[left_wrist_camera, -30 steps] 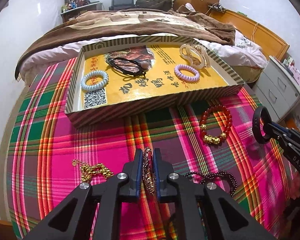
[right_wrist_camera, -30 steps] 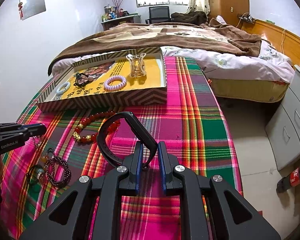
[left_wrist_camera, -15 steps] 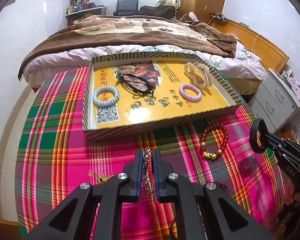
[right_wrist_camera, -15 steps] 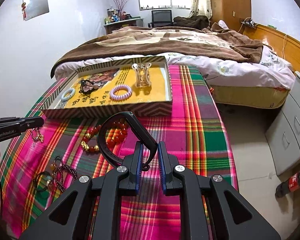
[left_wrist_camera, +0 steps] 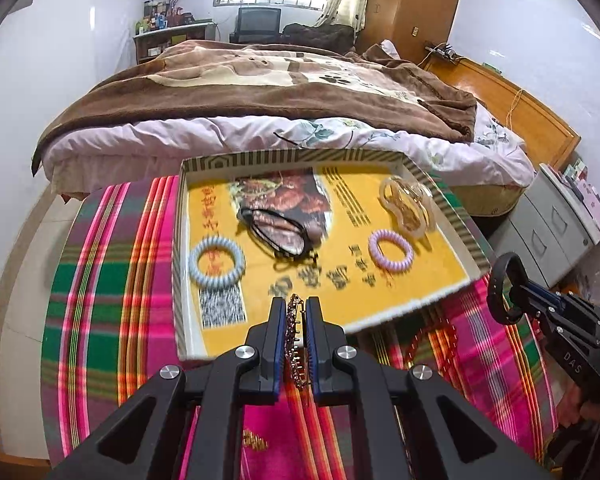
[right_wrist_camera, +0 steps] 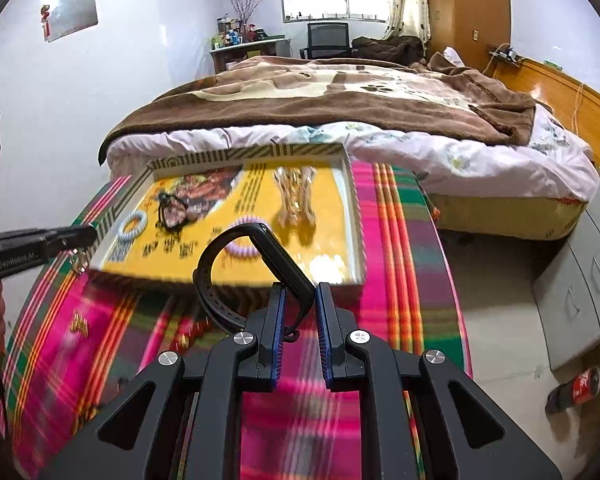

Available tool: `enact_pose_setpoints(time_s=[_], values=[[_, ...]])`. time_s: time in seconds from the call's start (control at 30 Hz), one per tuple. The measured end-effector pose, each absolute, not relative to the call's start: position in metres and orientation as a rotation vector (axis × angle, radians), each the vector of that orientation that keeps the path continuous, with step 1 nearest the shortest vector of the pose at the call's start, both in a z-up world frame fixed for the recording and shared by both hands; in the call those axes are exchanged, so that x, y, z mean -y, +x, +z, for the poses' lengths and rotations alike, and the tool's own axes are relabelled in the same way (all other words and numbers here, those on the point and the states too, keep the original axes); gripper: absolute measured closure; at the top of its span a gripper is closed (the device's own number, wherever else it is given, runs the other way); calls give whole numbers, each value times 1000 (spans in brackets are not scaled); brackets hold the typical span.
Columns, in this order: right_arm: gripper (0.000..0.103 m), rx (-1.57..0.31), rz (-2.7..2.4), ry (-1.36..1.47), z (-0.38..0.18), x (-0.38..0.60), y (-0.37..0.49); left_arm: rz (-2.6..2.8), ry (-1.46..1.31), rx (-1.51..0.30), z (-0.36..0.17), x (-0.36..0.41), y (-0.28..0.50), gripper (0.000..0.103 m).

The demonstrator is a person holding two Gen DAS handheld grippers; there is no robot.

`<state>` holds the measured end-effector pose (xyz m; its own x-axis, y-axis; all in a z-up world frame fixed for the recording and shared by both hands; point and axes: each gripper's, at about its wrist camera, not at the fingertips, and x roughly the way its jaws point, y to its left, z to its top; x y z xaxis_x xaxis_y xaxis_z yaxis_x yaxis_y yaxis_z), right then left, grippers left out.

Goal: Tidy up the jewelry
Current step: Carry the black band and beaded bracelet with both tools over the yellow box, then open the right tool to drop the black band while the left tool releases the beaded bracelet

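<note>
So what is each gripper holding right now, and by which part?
Left gripper: beaded bracelet, pinched across its strand. Right gripper: black wristband, by one end.

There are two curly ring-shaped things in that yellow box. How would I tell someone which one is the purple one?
Start at the shallow box with the striped rim and yellow floor, lying on the plaid cloth in front of the bed. The purple coil ring lies toward the box's right side in the left wrist view, just below the clear hair claw. Its twin, the pale blue coil ring, lies at the left side, beyond the black loops.
</note>
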<state>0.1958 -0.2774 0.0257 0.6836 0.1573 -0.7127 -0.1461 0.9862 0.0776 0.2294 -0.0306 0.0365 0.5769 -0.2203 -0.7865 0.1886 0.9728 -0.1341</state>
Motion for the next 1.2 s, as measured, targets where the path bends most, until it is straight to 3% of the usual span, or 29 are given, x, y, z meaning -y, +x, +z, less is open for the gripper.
enact_pose_setpoints(time_s=[0.57,1.2], values=[[88,-895,180,-19,-3,223,323,-184,-23,-959,-4,28,302,93],[87,-966,191,-26,-28,205,361,-170,-9,-985,-24,30,320,93]])
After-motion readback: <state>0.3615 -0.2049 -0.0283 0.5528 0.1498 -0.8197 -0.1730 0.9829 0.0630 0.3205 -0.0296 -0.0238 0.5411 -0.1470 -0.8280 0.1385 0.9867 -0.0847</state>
